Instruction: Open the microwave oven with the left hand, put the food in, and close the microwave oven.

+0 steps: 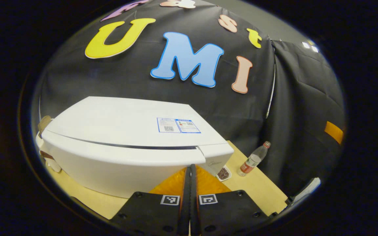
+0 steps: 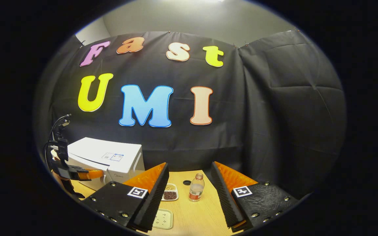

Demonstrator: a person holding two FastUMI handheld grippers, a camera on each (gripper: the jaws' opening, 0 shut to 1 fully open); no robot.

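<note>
Left gripper (image 1: 190,183) fingers pressed together with nothing between them, tips just short of the white microwave oven (image 1: 133,144), one unit, door closed, on the wooden worktop (image 1: 258,190); right gripper (image 2: 189,183) fingers spread wide, holding nothing. Between the right fingers on the worktop: one two-compartment food dish (image 2: 170,192), dark beans in the near compartment and pale grains in the far one, and one plastic bottle (image 2: 196,188), upright, just beside it, near one white tray (image 2: 163,219)

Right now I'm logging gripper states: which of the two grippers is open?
The right gripper: its fingers stand wide apart, framing the bottle. The left gripper has its fingers pressed together before the microwave.
</note>
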